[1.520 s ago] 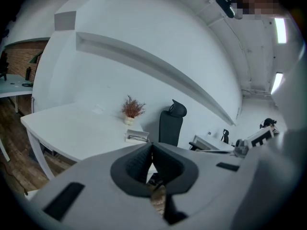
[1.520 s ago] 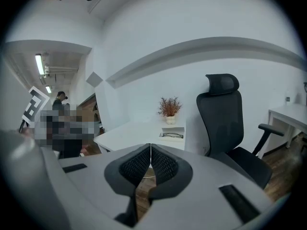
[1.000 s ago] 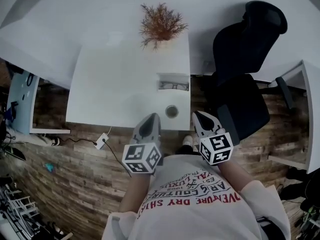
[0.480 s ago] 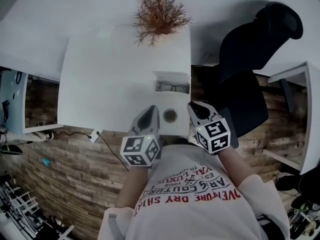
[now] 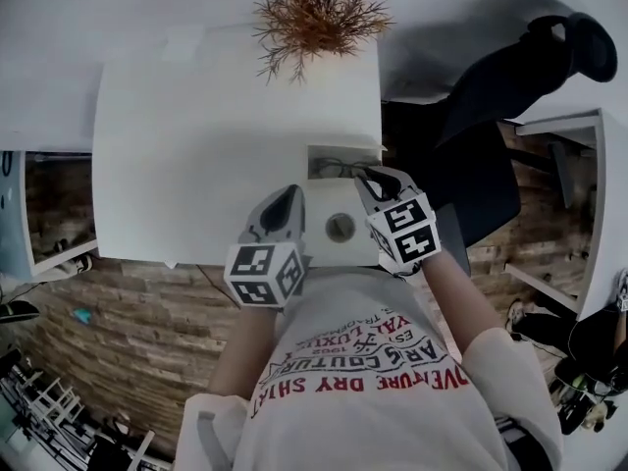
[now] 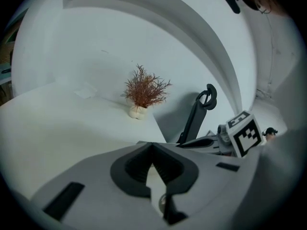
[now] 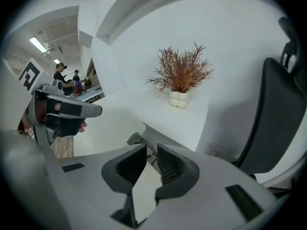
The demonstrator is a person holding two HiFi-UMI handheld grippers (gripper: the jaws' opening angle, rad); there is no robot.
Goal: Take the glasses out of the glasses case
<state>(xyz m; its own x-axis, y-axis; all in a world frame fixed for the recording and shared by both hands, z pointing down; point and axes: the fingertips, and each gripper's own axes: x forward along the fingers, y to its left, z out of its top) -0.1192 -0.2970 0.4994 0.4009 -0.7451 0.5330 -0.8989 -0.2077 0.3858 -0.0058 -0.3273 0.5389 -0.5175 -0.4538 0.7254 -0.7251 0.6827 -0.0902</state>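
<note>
The glasses case point(image 5: 339, 180) lies open at the white table's near right corner. Dark-framed glasses point(image 5: 341, 169) rest in its far half, and a small round fitting point(image 5: 340, 228) sits on its flat near flap. My right gripper point(image 5: 369, 178) points down at the case's right end beside the glasses. Its jaws are opening with a narrow gap, and part of the case and glasses point(image 7: 135, 139) shows just beyond them, not gripped. My left gripper point(image 5: 291, 197) hovers left of the case with its fingertips point(image 6: 152, 147) meeting and nothing held.
A dried plant in a white pot point(image 5: 314, 13) stands at the table's point(image 5: 196, 135) far edge. A black office chair point(image 5: 491, 116) is close to the table's right side. Another white desk point(image 5: 589, 165) is further right. The floor is wood.
Both grippers have come forward from in front of the table's near edge to over the table. The right one now reaches the case. The view has also moved forward.
</note>
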